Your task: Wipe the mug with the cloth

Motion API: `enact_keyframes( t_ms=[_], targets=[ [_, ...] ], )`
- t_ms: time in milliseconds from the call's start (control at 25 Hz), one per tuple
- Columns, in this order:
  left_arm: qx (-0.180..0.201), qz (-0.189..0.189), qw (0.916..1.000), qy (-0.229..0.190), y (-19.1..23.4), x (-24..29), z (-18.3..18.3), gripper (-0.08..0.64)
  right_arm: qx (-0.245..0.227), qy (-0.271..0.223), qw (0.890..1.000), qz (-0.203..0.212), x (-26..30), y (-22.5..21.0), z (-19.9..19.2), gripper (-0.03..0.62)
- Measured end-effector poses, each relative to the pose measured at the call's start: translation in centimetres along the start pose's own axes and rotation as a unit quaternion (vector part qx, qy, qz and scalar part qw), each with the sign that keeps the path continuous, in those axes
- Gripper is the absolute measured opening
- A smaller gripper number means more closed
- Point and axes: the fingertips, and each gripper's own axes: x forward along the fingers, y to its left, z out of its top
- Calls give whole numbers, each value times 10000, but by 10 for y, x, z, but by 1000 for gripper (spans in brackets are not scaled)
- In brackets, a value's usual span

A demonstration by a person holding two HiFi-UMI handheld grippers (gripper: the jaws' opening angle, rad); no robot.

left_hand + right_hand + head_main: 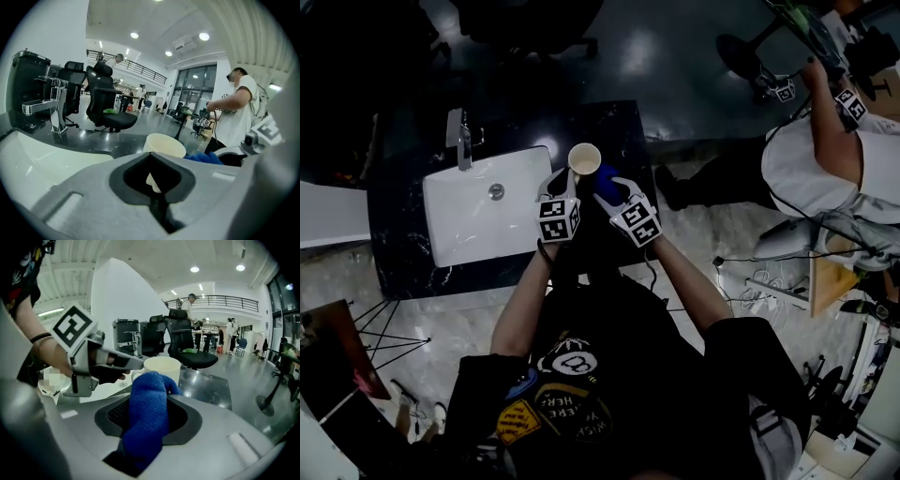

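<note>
A cream mug (584,157) stands on the dark counter just right of the sink. My left gripper (570,180) reaches it from the near side and is shut on the mug's handle (153,181), which shows pale between the jaws under the mug's rim (164,145). My right gripper (610,186) is shut on a blue cloth (148,404). The cloth bunches up out of the jaws, and its top lies against the near side of the mug (163,367). In the right gripper view the left gripper (127,364) comes in from the left at the handle.
A white sink (455,230) with a chrome faucet (461,137) fills the counter's left half; the counter edge (403,272) runs along the near side. A black office chair (106,104) stands beyond the counter. Another person (825,159) works at the far right.
</note>
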Motion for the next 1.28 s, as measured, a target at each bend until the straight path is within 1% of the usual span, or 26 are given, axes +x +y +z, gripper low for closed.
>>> enact_keyframes(
  t_ms=[40, 80, 120, 200, 240, 280, 320, 400, 480, 560, 600, 640, 680, 720, 800, 840, 880, 920, 960, 1000, 1080, 1120, 1160, 1200, 1240, 1280],
  targets=[
    [19, -11, 10000, 0, -1, 0, 1, 5, 45, -28, 10000, -47, -5, -2, -2, 161],
    [46, -15, 10000, 0, -1, -1, 2, 5, 199, -111, 9994, -246, -9, -15, 1, 161],
    [68, -12, 10000, 3, -1, -1, 2, 5, 436, -254, 9972, -543, -14, -35, 9, 161],
    [91, -3, 10000, 23, 1, -1, 2, 5, 836, -619, 9885, -1097, -19, -79, 38, 161],
    [90, -5, 10000, 38, 1, -1, 2, 5, 856, -721, 9862, -1216, -18, -93, 53, 161],
    [73, -7, 10000, 52, 1, 1, 0, 5, 747, -691, 9876, -1199, -12, -100, 62, 163],
    [38, 2, 10000, 61, 1, 2, -1, 5, 558, -516, 9913, -1078, -3, -99, 64, 163],
    [-67, 71, 9999, 71, 2, 2, -4, 5, 176, 20, 9975, -688, 12, -80, 48, 157],
    [-140, 139, 9998, 82, 1, 3, -6, 5, -10, 380, 9993, -55, 13, -40, 18, 163],
    [-99, 90, 9999, 102, -4, 5, -8, 5, -199, 567, 9961, 643, 5, 8, -9, 163],
    [-27, 40, 9999, 112, -7, 5, -8, 5, -283, 587, 9948, 785, 1, 22, -16, 163],
    [45, 8, 9999, 114, -9, 4, -8, 5, -229, 543, 9955, 747, -2, 25, -18, 161],
    [75, -6, 9999, 104, -10, 3, -8, 5, 21, 424, 9975, 570, -5, 15, -14, 161],
    [52, -14, 9999, 90, -10, 2, -6, 5, 414, 253, 9984, 300, -8, -4, -5, 161],
    [-10, -39, 10000, 88, -9, 2, -5, 5, 1142, -4, 9925, -443, -12, -51, 14, 161],
    [4, -51, 9999, 103, -9, 2, -5, 5, 1335, 9, 9876, -823, -11, -71, 19, 163],
    [26, -65, 9999, 123, -10, 3, -7, 5, 1416, 102, 9838, -1094, -7, -84, 21, 163],
    [31, -74, 9999, 140, -11, 3, -8, 5, 1395, 219, 9828, -1192, 0, -89, 21, 163],
    [11, -71, 9999, 152, -11, 4, -10, 5, 1273, 316, 9849, -1127, 8, -85, 20, 164],
    [-28, -56, 9999, 159, -11, 5, -11, 5, 1059, 392, 9889, -969, 15, -75, 18, 164],
    [-97, -40, 9998, 160, -11, 6, -11, 5, 547, 554, 9953, -570, 19, -45, 6, 163],
    [-94, -51, 9998, 161, -12, 6, -11, 5, 396, 624, 9967, -334, 17, -28, -2, 163],
    [-62, -68, 9998, 172, -13, 6, -11, 5, 396, 664, 9970, -88, 13, -12, -11, 163],
    [-12, -80, 9998, 198, -14, 5, -11, 5, 551, 657, 9962, 129, 8, 1, -18, 163],
    [33, -75, 9997, 231, -14, 3, -13, 5, 796, 603, 9946, 265, 4, 8, -23, 163],
    [53, -50, 9996, 257, -13, 0, -14, 5, 1044, 534, 9927, 266, 0, 8, -25, 163]
  ],
)
